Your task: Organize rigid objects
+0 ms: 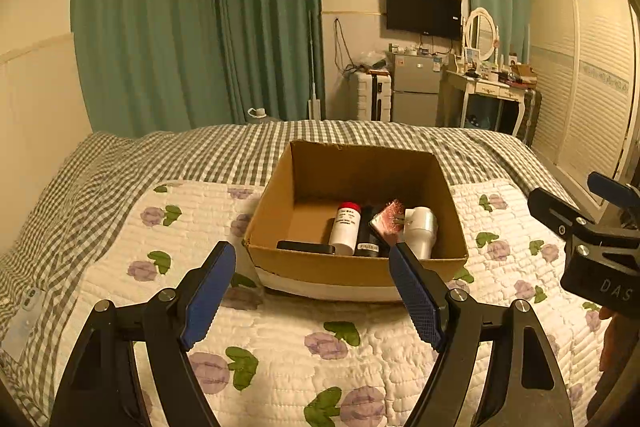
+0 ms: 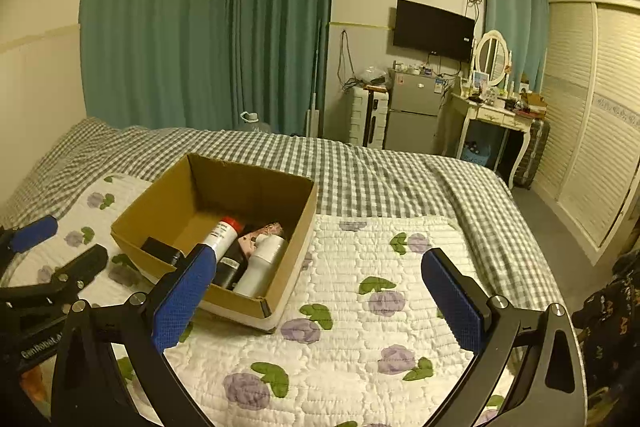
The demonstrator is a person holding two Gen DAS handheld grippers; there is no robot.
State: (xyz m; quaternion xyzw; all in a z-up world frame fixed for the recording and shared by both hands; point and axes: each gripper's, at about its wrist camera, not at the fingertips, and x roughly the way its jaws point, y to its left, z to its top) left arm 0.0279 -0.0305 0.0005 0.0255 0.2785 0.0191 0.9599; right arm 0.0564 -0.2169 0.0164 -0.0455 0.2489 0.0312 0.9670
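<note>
An open cardboard box (image 1: 276, 195) (image 2: 160, 203) sits on a floral quilt on the bed. Inside lie a white bottle with a red cap (image 1: 345, 229) (image 2: 222, 233), a black bottle (image 1: 366, 233) (image 2: 229, 269), a white cylinder (image 1: 420, 227) (image 2: 262, 265), a pink item (image 1: 389, 217) (image 2: 264, 231) and a flat black object (image 1: 306, 247) (image 2: 160, 251). My left gripper (image 1: 314, 285) is open and empty, just in front of the box. My right gripper (image 2: 320, 291) is open and empty, to the right of the box over the quilt.
The floral quilt (image 1: 304, 343) (image 2: 360, 307) lies over a grey checked bedspread (image 1: 224, 155) (image 2: 360, 171). Beyond the bed stand green curtains (image 1: 192, 19), a small fridge (image 1: 414, 87), a dressing table (image 1: 488, 91) and a white wardrobe (image 1: 580, 75).
</note>
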